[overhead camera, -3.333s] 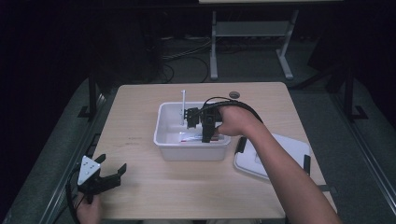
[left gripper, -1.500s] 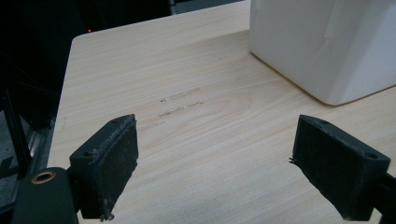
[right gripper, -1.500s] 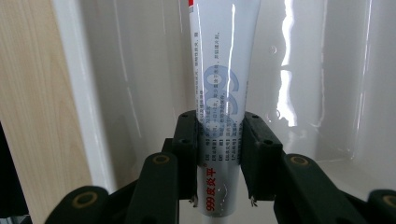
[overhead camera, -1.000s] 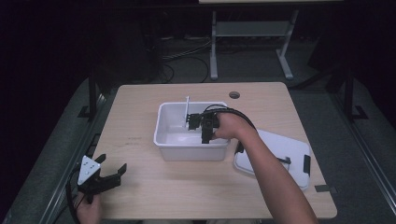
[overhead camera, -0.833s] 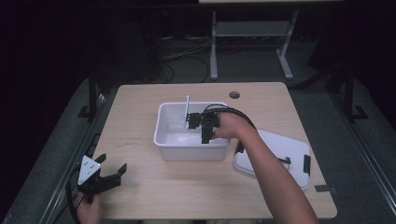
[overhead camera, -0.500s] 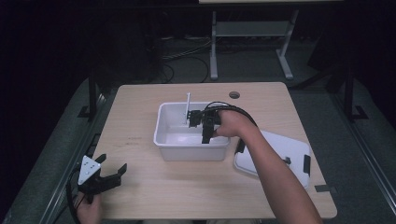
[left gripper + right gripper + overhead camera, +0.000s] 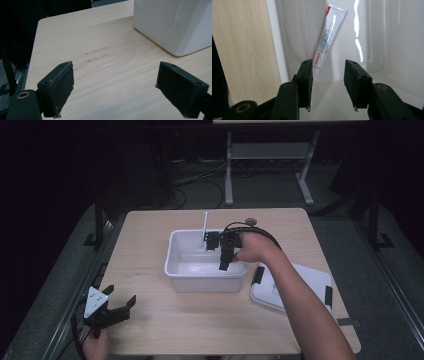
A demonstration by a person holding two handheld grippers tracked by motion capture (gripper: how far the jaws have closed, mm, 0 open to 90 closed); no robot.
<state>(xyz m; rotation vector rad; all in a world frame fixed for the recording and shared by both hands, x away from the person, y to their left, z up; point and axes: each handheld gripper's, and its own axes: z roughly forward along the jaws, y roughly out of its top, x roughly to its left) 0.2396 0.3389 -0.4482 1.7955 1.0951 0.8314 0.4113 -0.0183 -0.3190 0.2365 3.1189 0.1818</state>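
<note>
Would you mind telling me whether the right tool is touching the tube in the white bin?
Apart. In the right gripper view, the tube leans on the bin wall beyond the right tool, whose jaws, just opening, have nothing between them.

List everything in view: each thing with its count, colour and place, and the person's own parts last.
Light wooden table: one, pale wood, under everything.
White rectangular plastic bin: one, white, mid-table.
White squeeze tube with red and blue print: one, leaning on the bin's inner wall, apart from the jaws.
Flat white plastic lid with black clips: one, on the table right of the bin.
Small round grey insert: one, in the tabletop at its far edge.
Grey metal stand: one, on the dark floor behind the table.
Left gripper: one, black, jaws wide open over bare tabletop at the near left corner.
Right gripper: one, black, inside the bin, jaws just been opening, nothing between them.
Forearm: one, reaching in from the lower right.
</note>
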